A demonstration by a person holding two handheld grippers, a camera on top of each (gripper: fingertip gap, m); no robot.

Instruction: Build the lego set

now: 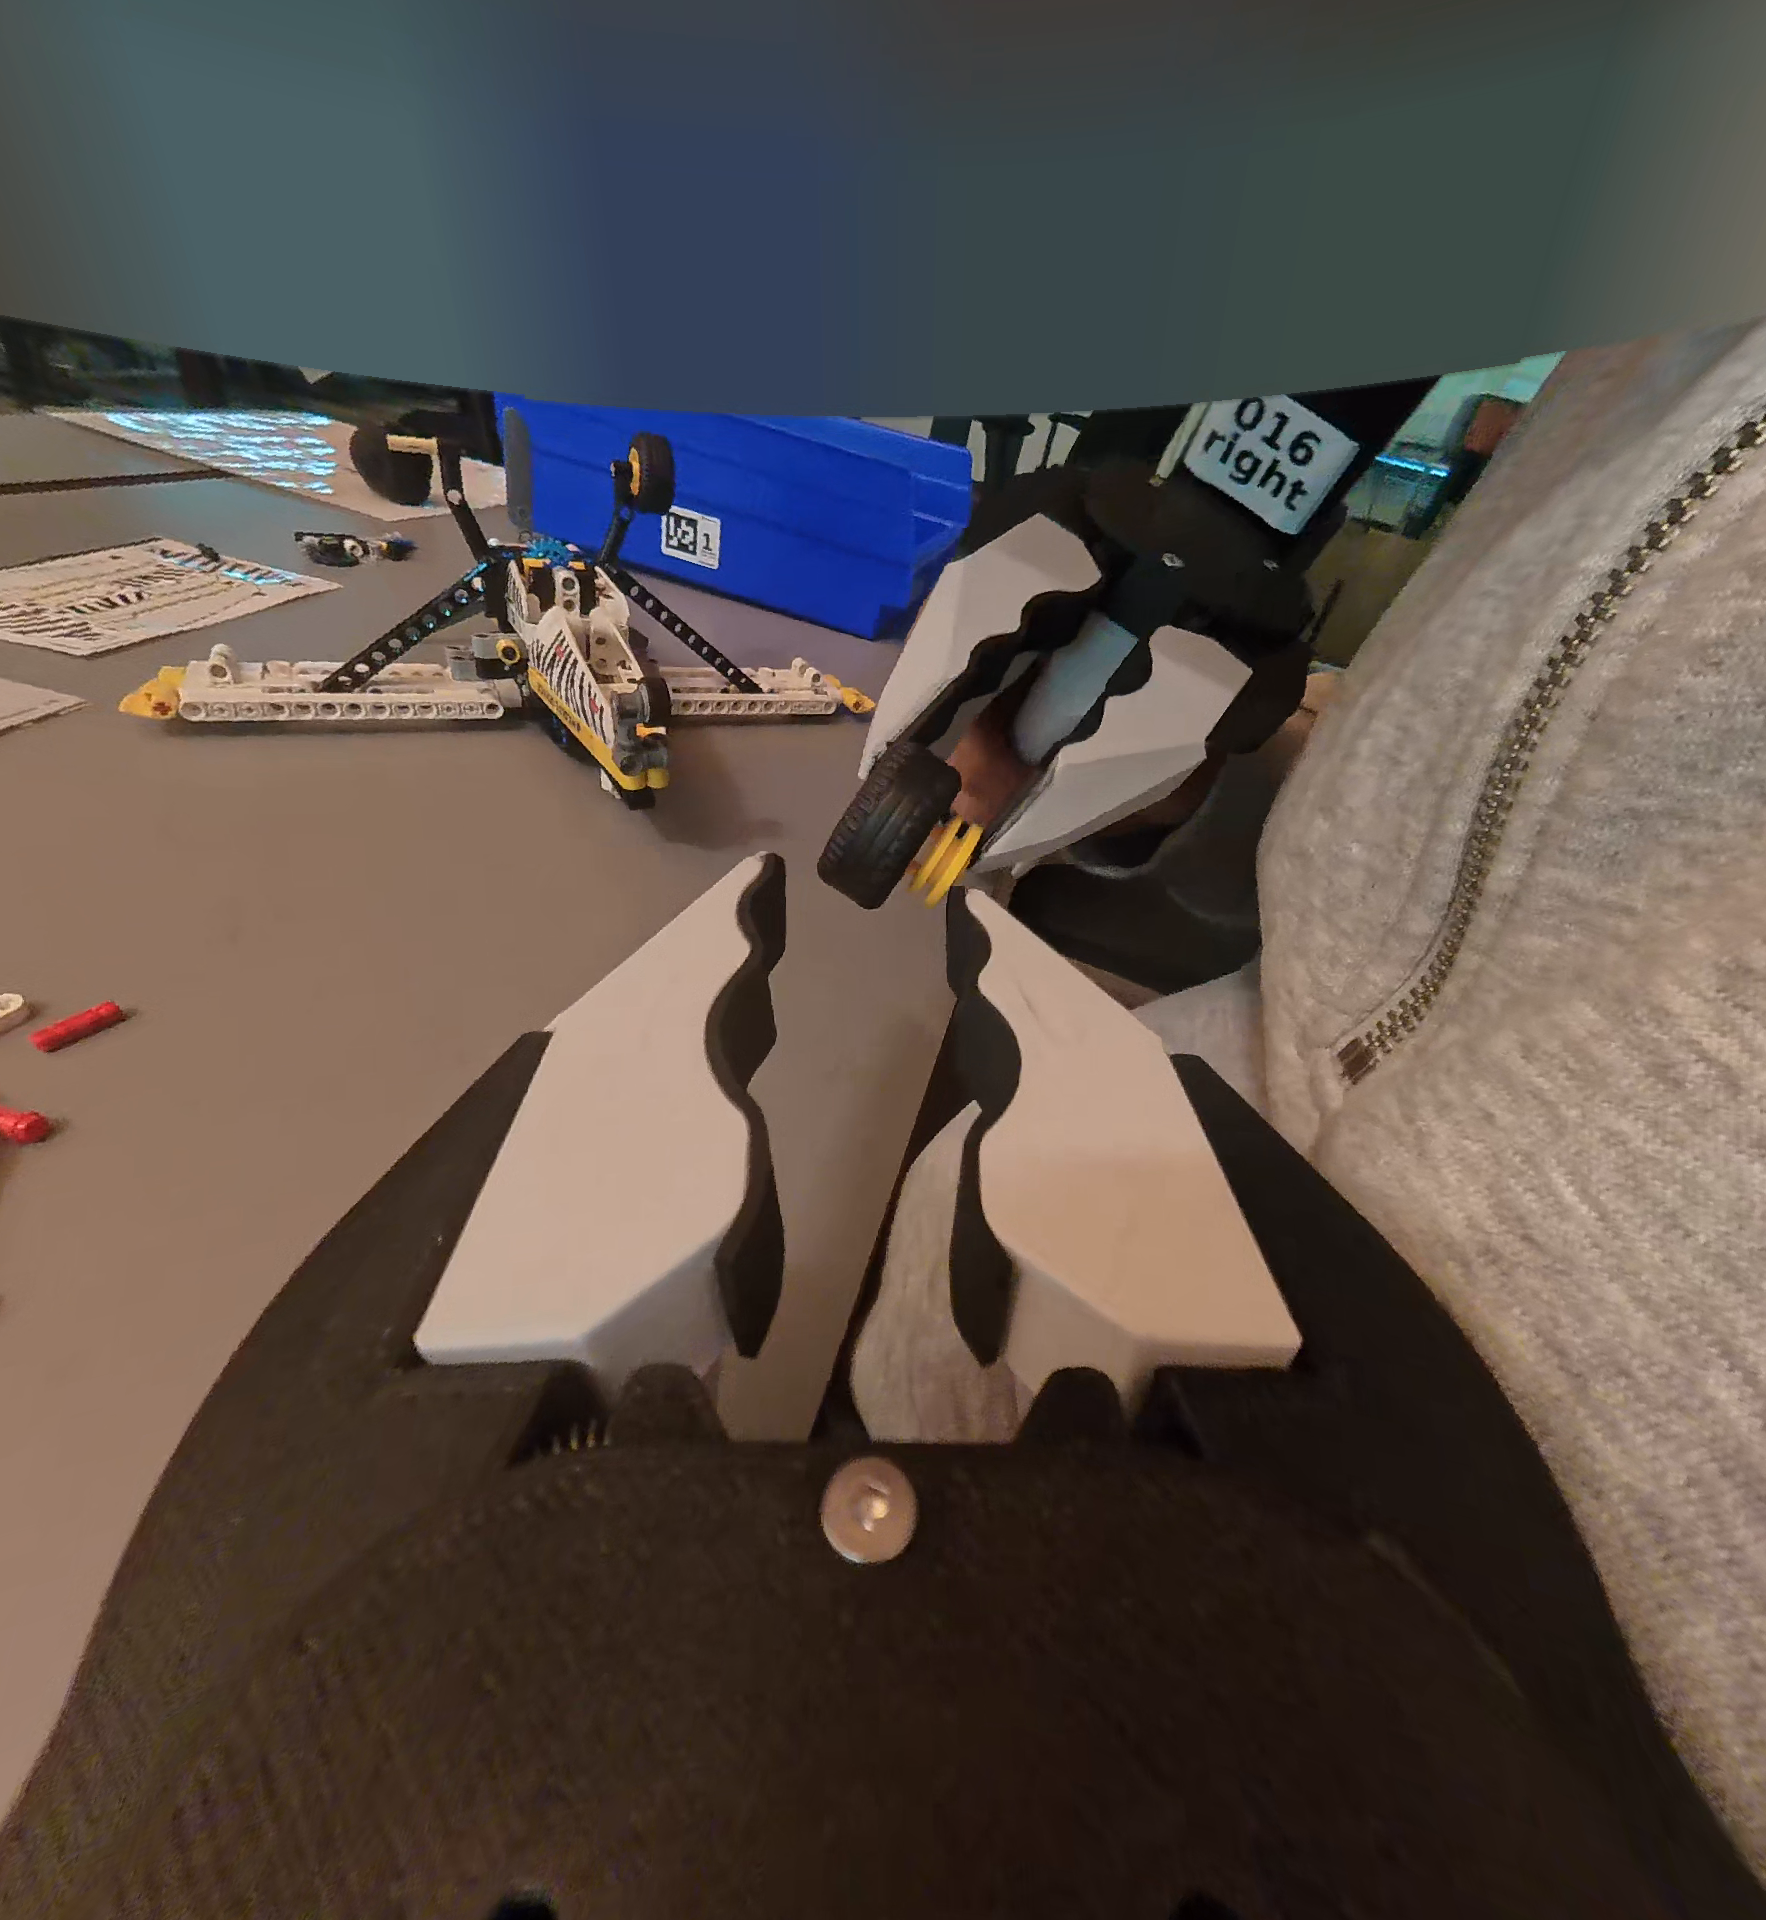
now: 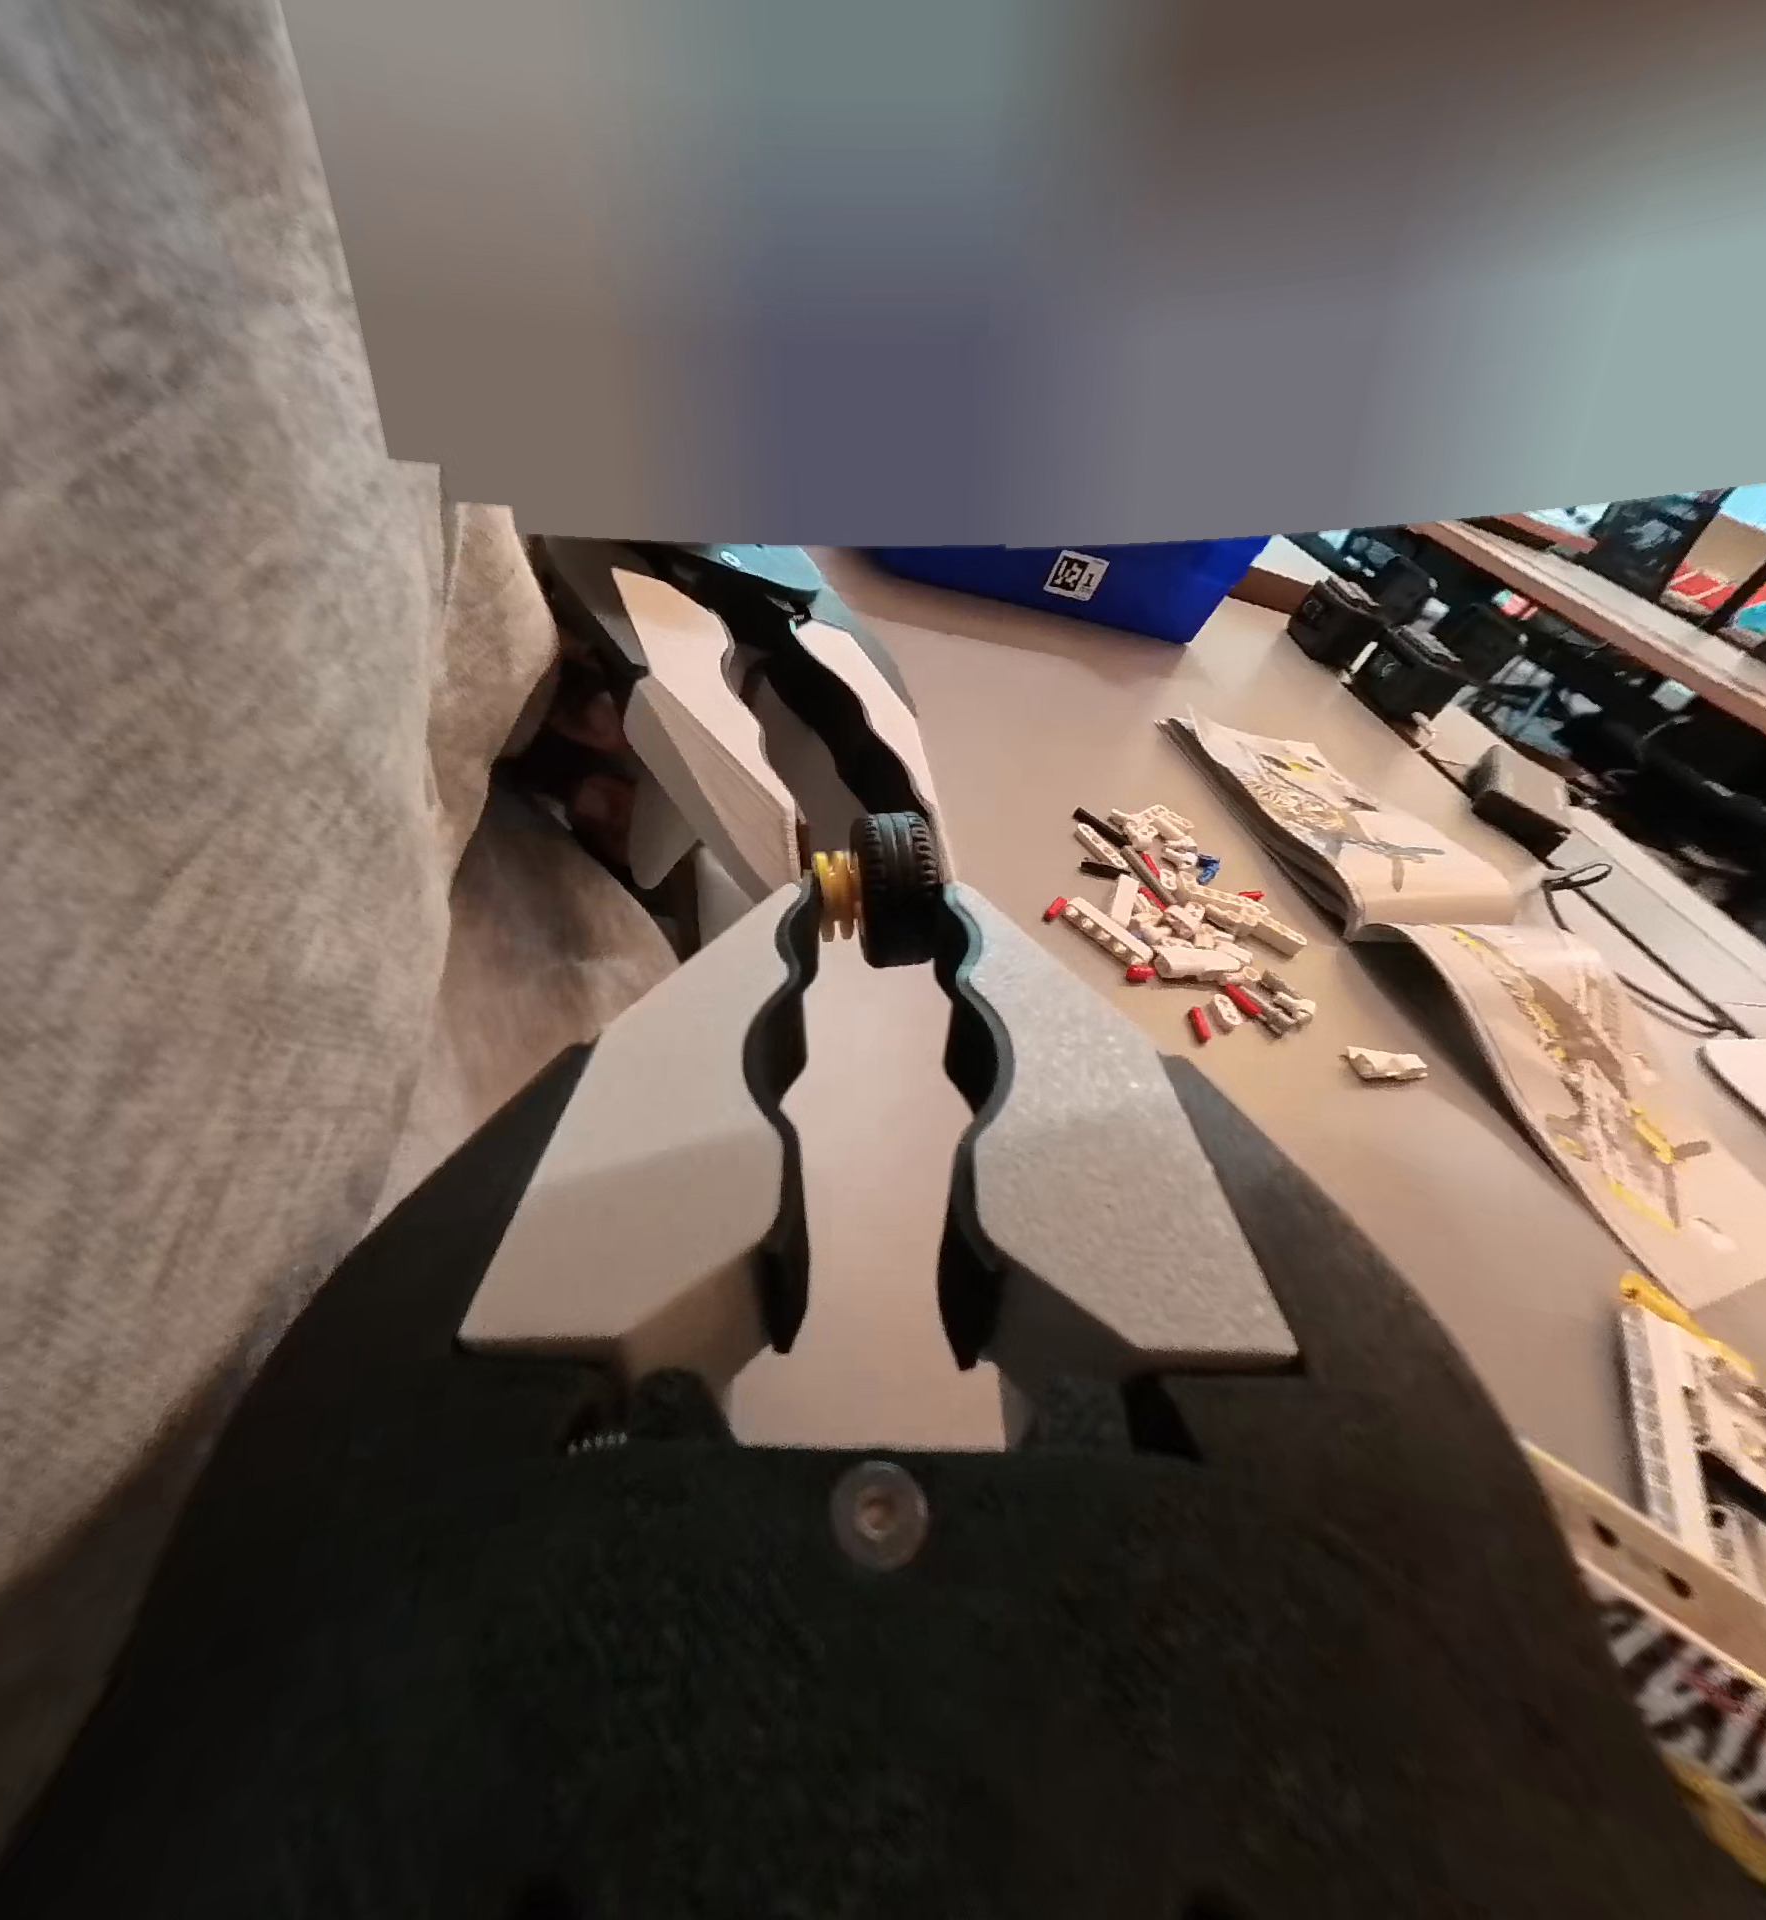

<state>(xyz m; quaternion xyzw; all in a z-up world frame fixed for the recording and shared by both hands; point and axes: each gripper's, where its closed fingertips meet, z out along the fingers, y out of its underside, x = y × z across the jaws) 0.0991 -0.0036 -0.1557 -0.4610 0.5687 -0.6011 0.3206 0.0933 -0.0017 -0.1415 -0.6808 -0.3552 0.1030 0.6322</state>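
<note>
Item: black wheel [image 2: 894,888] on yellow hub [image 2: 835,896], pinched at right gripper [image 2: 874,902] tips; left gripper [image 1: 863,883] empty, jaws apart, just beside; advised: firm pinch, slow handover.

Office or lab, grey desk [image 2: 1118,727], cables [image 2: 1627,935], blue storage bin [image 1: 785,499]

Both grippers: black printed bodies, grey wavy-edged fingers [image 1: 609,1143], one silver screw [image 1: 866,1509] at lower centre. Grey zipped hoodie [image 1: 1585,1039] is worn, frame right.
</note>
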